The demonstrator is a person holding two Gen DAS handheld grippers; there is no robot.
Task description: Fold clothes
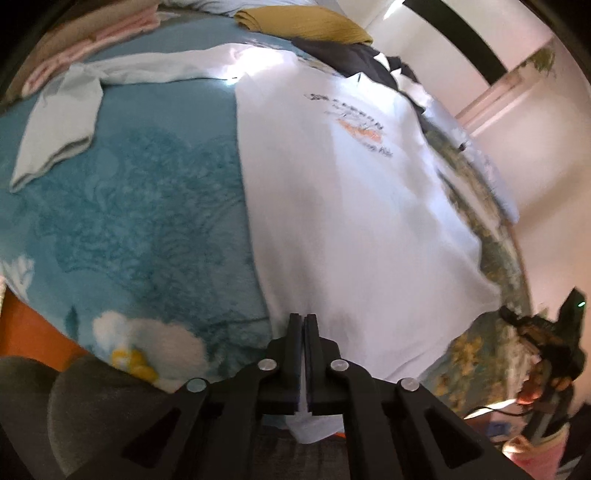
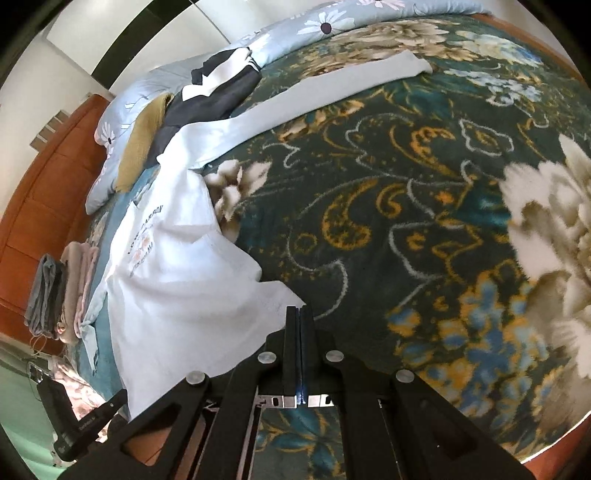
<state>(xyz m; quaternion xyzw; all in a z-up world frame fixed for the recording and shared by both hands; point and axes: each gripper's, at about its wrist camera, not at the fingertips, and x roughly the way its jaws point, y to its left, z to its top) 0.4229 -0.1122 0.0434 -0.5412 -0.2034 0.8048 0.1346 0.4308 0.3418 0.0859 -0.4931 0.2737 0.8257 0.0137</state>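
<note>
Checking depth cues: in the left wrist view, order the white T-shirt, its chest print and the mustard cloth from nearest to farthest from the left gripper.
1. White T-shirt: hem in the left gripper jaws.
2. Chest print: mid-shirt, right of centre.
3. Mustard cloth: top edge, beyond the shirt.

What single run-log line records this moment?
left hand-held gripper: shut on white T-shirt hem | right hand-held gripper: shut on hem corner | shirt: flat on bed
</note>
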